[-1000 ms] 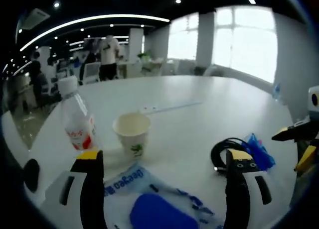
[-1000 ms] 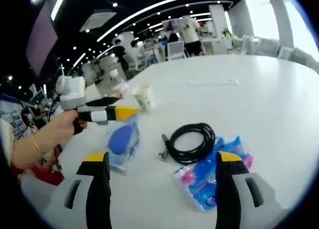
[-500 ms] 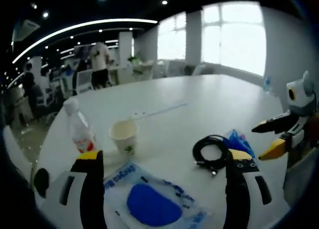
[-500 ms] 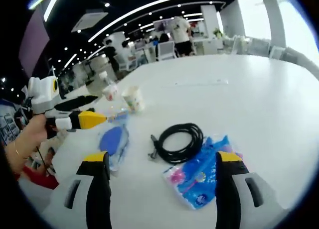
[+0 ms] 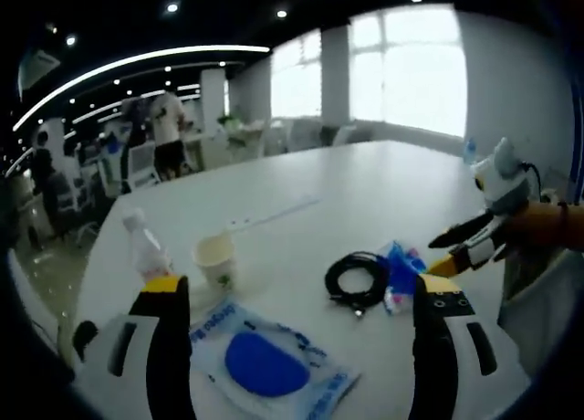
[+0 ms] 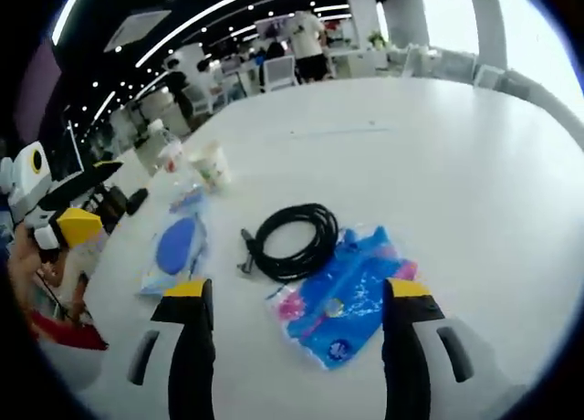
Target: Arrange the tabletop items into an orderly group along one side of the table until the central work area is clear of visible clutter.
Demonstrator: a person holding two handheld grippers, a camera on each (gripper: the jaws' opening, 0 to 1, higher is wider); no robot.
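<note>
Both tongs, left tongs (image 5: 297, 292) and right tongs (image 6: 297, 297), stand wide above the worktop (image 6: 474, 155), holding nothing; black cable (image 6: 290, 240) lies between.

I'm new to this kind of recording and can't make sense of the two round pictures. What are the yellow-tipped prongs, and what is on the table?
A person holds a two-jaw gripper in each hand; a fisheye camera rides on each. The prongs are the left gripper and the right gripper, both open and holding nothing. On the white table lie a coiled black cable, a blue packet, a clear bag with a blue pad, a paper cup and a water bottle.
</note>
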